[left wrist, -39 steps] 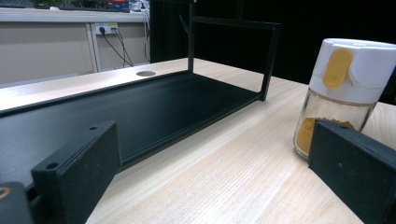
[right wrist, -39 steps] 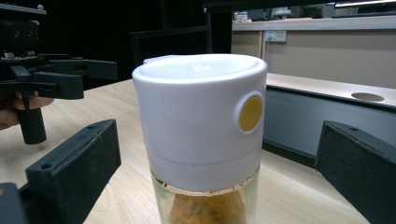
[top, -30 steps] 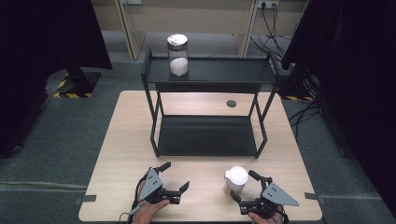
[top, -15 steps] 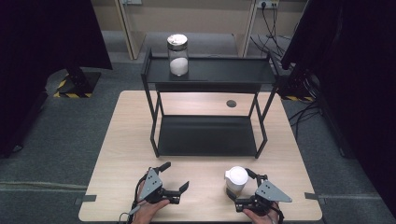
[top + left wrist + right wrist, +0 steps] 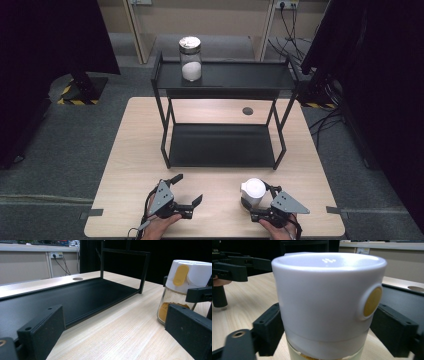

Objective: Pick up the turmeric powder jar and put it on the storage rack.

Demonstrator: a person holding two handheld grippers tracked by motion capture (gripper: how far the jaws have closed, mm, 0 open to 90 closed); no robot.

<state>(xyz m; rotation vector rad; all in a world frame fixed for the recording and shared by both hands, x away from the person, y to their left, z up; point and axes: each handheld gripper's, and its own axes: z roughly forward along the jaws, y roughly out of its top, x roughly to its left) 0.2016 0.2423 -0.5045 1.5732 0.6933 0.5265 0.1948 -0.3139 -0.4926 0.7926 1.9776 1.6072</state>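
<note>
The black two-tier rack [image 5: 222, 145] stands in the middle of the bench [image 5: 130, 150], and everything else sits in relation to it. In front of the rack's right end, near the bench's front edge, stands the spice jar [image 5: 253, 194], upright, with a white cap and a yellow-orange powder in its glass base. The right gripper [image 5: 257, 206] has just been closing its jaws around that jar; in the right gripper view the pads [image 5: 268, 327] sit against the jar's sides just below the cap. In front of the rack's left end, the left gripper [image 5: 186, 189] rests with its jaws spread wide and nothing between them. On the rack's top shelf, toward its left end, stands a glass jar [image 5: 190, 59] holding white powder.
</note>
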